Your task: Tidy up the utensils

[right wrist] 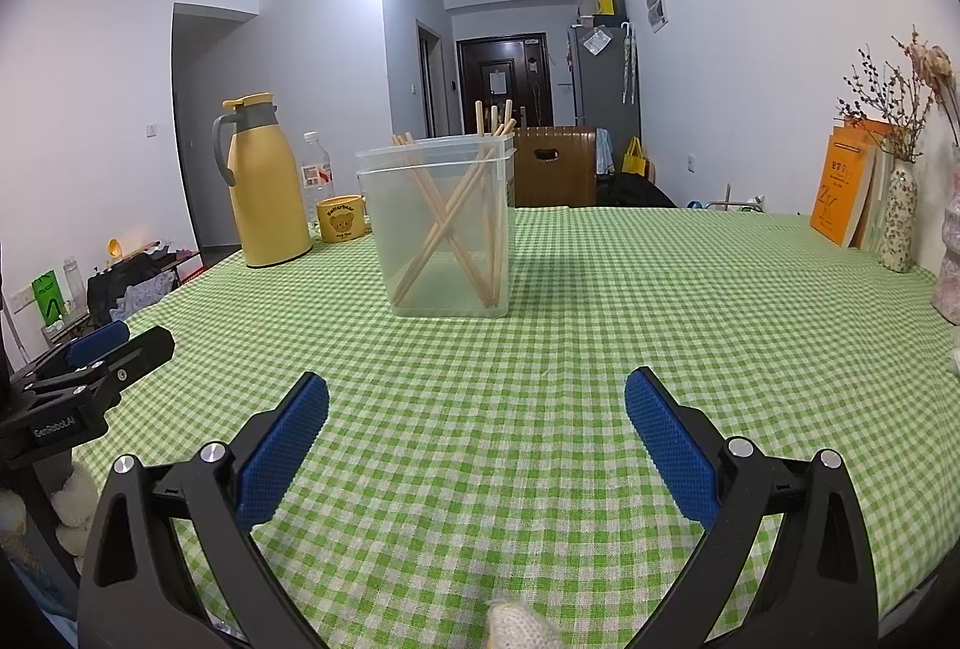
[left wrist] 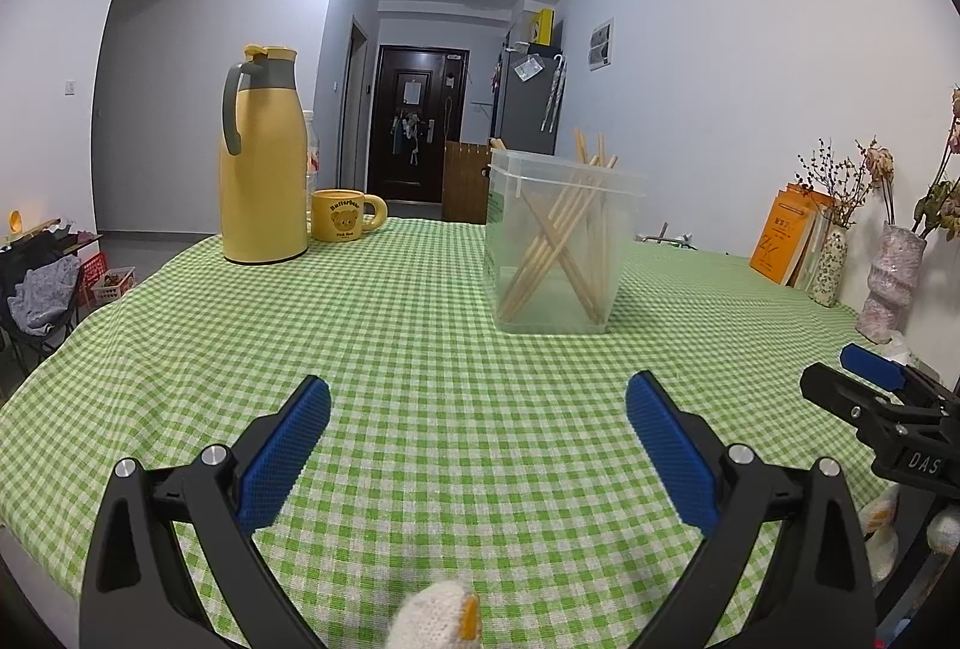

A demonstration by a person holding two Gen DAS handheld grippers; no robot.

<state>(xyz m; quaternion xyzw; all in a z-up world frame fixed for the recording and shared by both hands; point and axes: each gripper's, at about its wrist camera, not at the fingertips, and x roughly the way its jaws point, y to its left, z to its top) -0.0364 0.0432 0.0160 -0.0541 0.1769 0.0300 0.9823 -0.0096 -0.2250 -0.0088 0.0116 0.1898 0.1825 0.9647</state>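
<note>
A clear plastic container [left wrist: 561,241] [right wrist: 444,229] stands on the green checked tablecloth [left wrist: 420,349] [right wrist: 570,319]. Several wooden chopsticks [left wrist: 564,241] [right wrist: 456,217] lean crossed inside it, their ends above the rim. My left gripper [left wrist: 477,397] is open over bare cloth, well short of the container and to its left. My right gripper [right wrist: 477,397] is open too, nearer than the container and to its right, with nothing between its blue pads. Each gripper shows at the edge of the other's view: the right gripper [left wrist: 870,379], the left gripper [right wrist: 114,343].
A yellow thermos jug [left wrist: 261,163] [right wrist: 264,187], a yellow bear mug [left wrist: 342,216] [right wrist: 342,219] and a water bottle [right wrist: 315,175] stand at the far left. Orange books [left wrist: 786,241] [right wrist: 846,193] and vases of dried flowers [left wrist: 888,283] [right wrist: 900,217] line the right wall.
</note>
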